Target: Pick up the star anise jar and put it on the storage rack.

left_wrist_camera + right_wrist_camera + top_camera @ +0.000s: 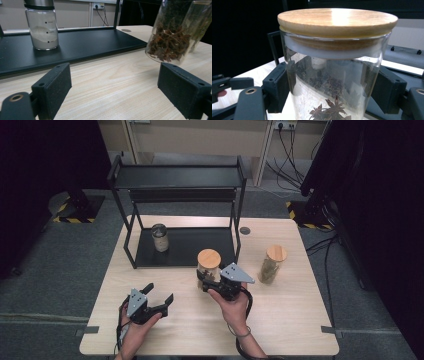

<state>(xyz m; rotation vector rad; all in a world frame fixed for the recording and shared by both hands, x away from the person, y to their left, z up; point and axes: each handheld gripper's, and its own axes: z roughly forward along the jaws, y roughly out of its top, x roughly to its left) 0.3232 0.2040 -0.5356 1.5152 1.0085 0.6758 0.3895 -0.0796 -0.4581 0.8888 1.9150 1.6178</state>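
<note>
Grey carpet surrounds a pale wooden surface (280,320) carrying a black two-tier rack (177,175). The right tool (212,282) has its jaws closed around a glass jar (207,267) of star anise with a wooden lid (337,21), at the rack's front edge and apparently tilted. Glass is stiff, slippery and breakable, so the mid-body grip seems wise; the lid may lift off. The left tool (161,296) hovers wide apart and empty. A powder jar (42,27) stands on the lower shelf; another lidded jar (272,265) waits to the right.
</note>
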